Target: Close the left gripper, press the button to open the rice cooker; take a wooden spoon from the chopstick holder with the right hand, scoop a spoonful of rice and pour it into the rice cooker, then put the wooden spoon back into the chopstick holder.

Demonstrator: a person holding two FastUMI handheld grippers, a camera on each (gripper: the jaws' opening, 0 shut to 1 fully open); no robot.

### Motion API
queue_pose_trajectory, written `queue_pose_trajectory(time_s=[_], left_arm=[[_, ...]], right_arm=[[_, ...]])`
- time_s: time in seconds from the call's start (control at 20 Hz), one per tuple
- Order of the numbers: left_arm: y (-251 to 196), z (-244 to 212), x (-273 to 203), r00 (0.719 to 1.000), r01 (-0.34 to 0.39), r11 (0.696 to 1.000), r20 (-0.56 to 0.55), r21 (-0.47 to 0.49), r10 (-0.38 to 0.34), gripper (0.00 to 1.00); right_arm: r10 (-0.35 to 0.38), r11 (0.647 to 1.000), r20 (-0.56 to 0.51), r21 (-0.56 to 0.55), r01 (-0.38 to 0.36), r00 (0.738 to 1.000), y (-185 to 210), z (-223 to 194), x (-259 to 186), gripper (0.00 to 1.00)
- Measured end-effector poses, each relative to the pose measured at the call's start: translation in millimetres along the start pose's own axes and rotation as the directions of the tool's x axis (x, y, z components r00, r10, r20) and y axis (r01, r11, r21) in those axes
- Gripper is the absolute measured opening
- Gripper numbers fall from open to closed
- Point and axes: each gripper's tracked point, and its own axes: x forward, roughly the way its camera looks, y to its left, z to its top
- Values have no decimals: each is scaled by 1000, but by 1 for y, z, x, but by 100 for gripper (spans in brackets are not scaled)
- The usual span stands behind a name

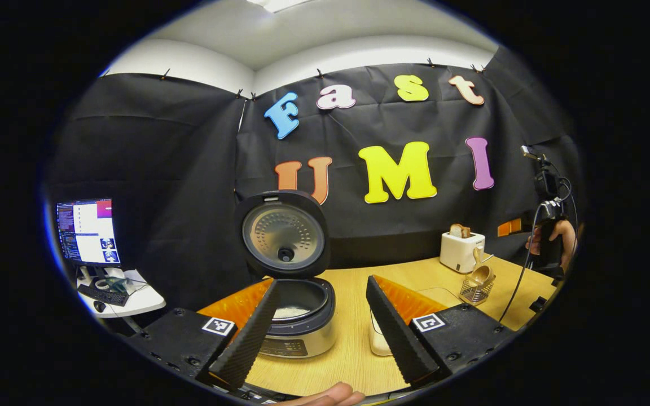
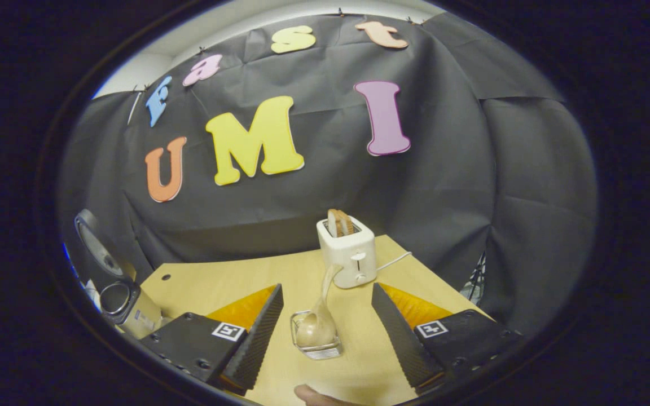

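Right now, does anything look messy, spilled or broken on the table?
Nothing stands out. The rice cooker stands with its lid up and rice inside. The wooden spoon sits bowl-down in the chopstick holder. The toaster is upright with bread in it. No spill shows on the table.

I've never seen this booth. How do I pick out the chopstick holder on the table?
Start from the white toaster at the back of the wooden table. Just in front of it stands the chopstick holder, a small wire basket. It alone has a wooden spoon standing in it; in the right gripper view it sits between the open right gripper.
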Motion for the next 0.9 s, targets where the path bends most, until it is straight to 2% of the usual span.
queue_pose_trajectory(time_s=[0.05,0.1,0.15,0.25,0.35,0.55,0.6,0.65,0.7,0.8,0.9], left_arm=[[0,5,-2,1000,11,1000,1,-5,-11,98],[-1,13,-4,1000,29,999,5,-17,-29,98],[-3,21,-5,999,50,998,10,-30,-49,98],[-5,39,-5,995,102,993,13,-59,-101,98],[7,54,-2,994,106,992,4,-72,-106,98],[39,98,16,998,50,998,47,-49,-48,98],[45,108,23,998,46,997,54,-63,-43,98],[48,121,31,997,44,996,63,-83,-39,99],[53,134,39,996,44,994,81,-99,-36,99],[55,160,59,990,73,992,126,-98,-60,98],[69,174,82,986,56,995,160,-80,-42,98]], right_arm=[[-13,1000,16,-10,13,1000,-8,1,-11,94],[-33,999,33,-23,34,999,-16,2,-23,89],[-46,998,54,-40,48,998,-23,2,-35,94],[-69,994,102,-81,77,992,-35,-1,-58,94],[-83,991,145,-92,97,986,-40,-8,-82,94],[-24,998,197,-55,36,980,-29,-27,-123,95],[-18,998,194,-54,30,981,-28,-31,-128,95],[-9,998,192,-56,20,981,-26,-35,-131,90],[0,998,190,-56,11,982,-24,-38,-134,95],[5,999,193,-46,4,981,-24,-40,-139,95],[6,1000,188,-26,-1,982,-27,-45,-140,95]])
